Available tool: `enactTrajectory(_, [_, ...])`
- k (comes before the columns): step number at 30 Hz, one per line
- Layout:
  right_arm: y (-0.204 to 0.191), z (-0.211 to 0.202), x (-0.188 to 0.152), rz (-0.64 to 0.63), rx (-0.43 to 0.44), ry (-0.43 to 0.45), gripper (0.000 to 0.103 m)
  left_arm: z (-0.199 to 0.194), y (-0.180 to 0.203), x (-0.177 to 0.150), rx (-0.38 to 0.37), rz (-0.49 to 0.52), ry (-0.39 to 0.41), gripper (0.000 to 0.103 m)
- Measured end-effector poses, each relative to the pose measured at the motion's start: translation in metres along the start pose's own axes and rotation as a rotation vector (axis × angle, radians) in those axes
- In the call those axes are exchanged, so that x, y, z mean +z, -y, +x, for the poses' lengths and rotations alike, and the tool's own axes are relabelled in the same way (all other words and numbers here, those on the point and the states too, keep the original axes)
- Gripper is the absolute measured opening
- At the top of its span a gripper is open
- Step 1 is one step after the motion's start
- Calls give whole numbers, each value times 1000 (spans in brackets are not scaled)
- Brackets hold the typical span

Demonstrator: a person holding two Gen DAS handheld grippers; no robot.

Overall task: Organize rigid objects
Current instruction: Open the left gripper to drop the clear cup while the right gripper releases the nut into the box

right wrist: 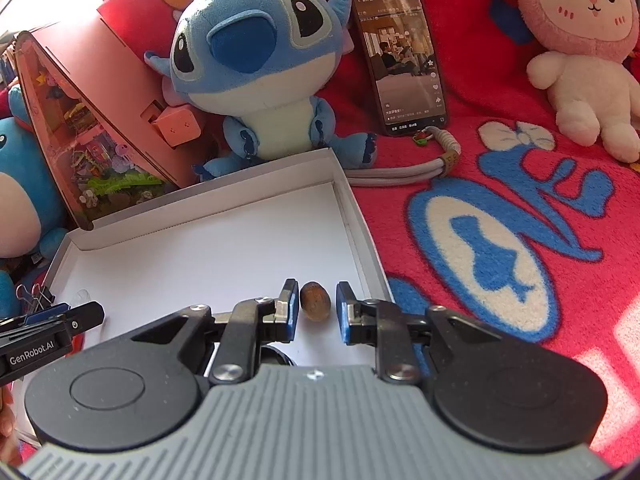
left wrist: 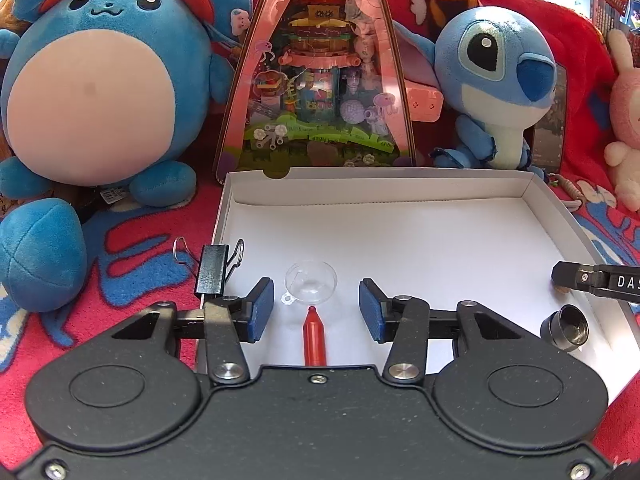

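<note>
Four small things already lie in the white box (left wrist: 400, 240): between the spread left hand-held gripper (left wrist: 316, 310) sit a red crayon (left wrist: 315, 336) and clear cup (left wrist: 311, 282); between the spread right hand-held gripper (right wrist: 318, 308), a brown nut (right wrist: 315, 301). One binder clip (left wrist: 212, 270) remains on the rim.

black hand-held gripper (left wrist: 316, 308), blue pads (left wrist: 262, 308), silver screws

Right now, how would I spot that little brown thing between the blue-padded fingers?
Find the shallow white box on the red blanket, below the blue plush. Near its right wall, a small brown oval nut lies on the white floor between the right gripper pads, untouched. It is the only brown, egg-shaped piece there.
</note>
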State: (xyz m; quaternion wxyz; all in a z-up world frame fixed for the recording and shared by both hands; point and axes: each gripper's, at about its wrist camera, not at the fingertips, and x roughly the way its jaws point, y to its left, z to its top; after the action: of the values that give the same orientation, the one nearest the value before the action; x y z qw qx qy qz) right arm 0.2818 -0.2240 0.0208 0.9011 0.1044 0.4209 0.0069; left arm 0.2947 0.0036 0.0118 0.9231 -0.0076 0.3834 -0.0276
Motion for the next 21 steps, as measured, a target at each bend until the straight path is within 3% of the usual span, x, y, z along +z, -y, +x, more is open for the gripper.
enactTrajectory(2, [0,-3,-1,-2,4,8,48,-7,2,-2,1,17,12,59])
enactTrajectory(9, [0,-19,-6,-27,23,44,60,-35,9,-6,-4,58,63,73])
enactTrajectory(15, [-2,-42,-13,-70,55,94,81,-62,13,-14,-27,75,106,82])
enactTrajectory(21, [-1,-66,-24,-117,71,135,88,-86,16,-28,-57,95,127,84])
